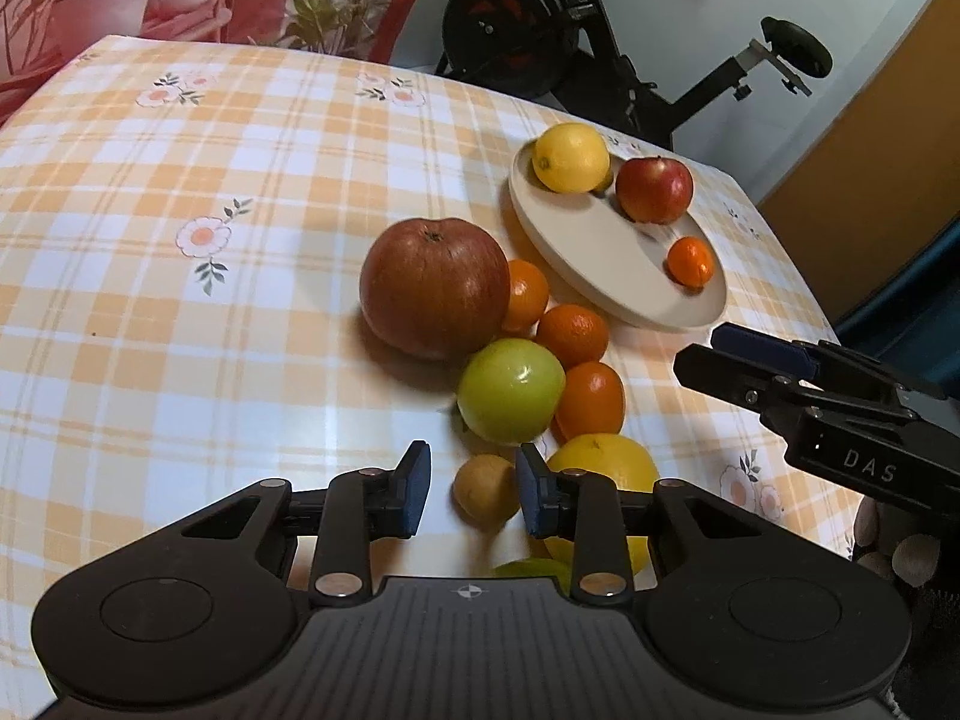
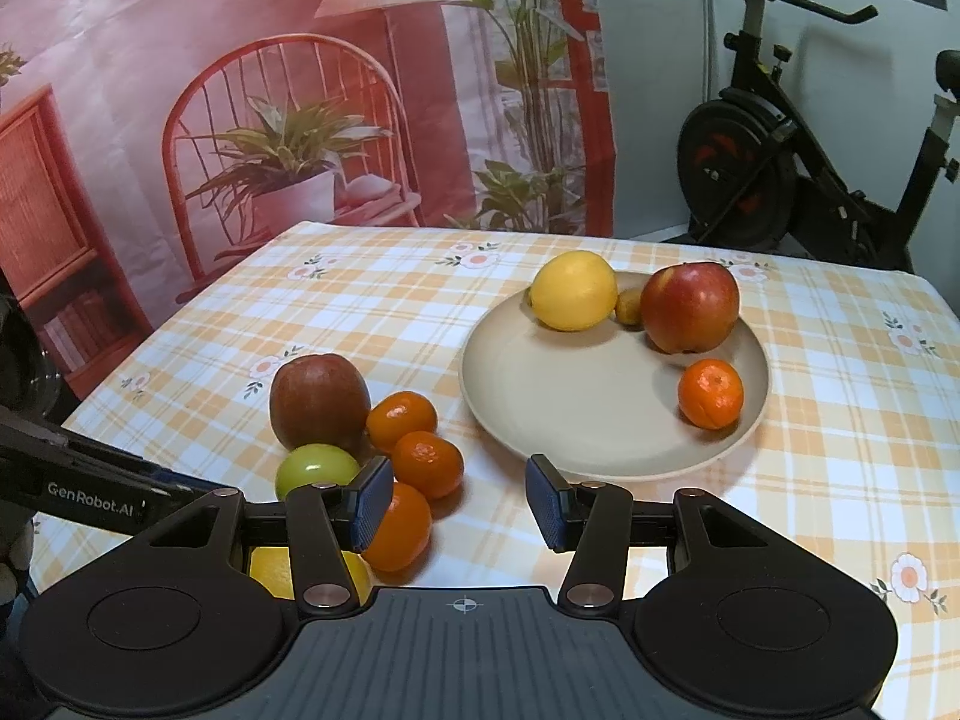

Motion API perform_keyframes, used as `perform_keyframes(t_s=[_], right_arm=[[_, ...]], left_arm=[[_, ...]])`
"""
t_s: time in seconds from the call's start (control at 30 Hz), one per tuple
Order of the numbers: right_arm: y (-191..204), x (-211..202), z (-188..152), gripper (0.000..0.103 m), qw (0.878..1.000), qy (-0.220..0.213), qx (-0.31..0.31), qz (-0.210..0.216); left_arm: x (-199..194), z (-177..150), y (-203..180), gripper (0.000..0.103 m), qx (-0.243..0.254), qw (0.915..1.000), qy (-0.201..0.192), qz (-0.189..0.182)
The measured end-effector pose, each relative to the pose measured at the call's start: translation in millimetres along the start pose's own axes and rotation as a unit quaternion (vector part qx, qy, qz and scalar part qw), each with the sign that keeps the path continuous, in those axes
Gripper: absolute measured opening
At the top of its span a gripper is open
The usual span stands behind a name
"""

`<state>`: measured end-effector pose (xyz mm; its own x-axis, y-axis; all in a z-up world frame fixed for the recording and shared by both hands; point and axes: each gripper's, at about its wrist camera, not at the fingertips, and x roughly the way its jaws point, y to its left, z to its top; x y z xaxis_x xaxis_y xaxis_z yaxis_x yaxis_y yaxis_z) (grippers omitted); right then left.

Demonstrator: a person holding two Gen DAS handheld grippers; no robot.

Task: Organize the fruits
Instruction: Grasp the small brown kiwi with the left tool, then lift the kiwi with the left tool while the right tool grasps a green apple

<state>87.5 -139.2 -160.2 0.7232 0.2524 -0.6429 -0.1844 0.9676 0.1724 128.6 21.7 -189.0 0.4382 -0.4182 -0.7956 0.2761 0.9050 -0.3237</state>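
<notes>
My left gripper [image 1: 474, 489] is pitched steeply down over the near end of the fruit pile. Its jaws are only narrowly apart, with a small tan fruit [image 1: 485, 489] in the gap, close against the right pad; I cannot tell whether the pads press it. Around it lie a green apple [image 1: 510, 390], three mandarins [image 1: 573, 333], a yellow citrus [image 1: 606, 468] and a big russet apple [image 1: 435, 288] on the checked tablecloth [image 1: 180, 300]. My right gripper [image 2: 459, 498] tilts down more gently, its jaws moderately apart and empty, just short of the beige plate [image 2: 576, 414] carrying a lemon [image 2: 573, 291], a red apple [image 2: 690, 306] and a mandarin [image 2: 711, 393].
</notes>
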Motion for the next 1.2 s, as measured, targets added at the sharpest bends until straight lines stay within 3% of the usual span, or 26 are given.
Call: perform_keyframes(t_s=[0.27, 0.37, 0.57, 0.97, 1.2], right_arm=[[-2.0, 1.2, -1.4, 0.046, 1.000, 0.001, 0.003, 0.000], [-2.4, 1.4, -2.0, 0.046, 1.000, 0.002, 0.004, -0.001], [-2.8, 1.8, -4.5, 0.046, 1.000, 0.004, 0.005, -0.001], [0.1, 3.7, -4.5, 0.046, 1.000, 0.009, 0.003, 0.004], [14.5, 11.0, 0.0, 0.046, 0.999, 0.022, -0.023, 0.026]], left_arm=[[6.0, -3.6, -3.1, 0.033, 0.010, 0.9998, 0.016, -0.005], [7.8, -5.8, -3.3, 0.028, 0.012, 0.9997, 0.017, -0.009], [5.3, -6.4, -4.7, 0.028, 0.022, 0.9997, 0.008, 0.009], [-7.2, -4.2, 19.9, 0.028, -0.001, 0.9985, -0.013, 0.053], [-14.2, -6.1, 29.5, 0.028, -0.011, 0.9975, -0.025, 0.065]])
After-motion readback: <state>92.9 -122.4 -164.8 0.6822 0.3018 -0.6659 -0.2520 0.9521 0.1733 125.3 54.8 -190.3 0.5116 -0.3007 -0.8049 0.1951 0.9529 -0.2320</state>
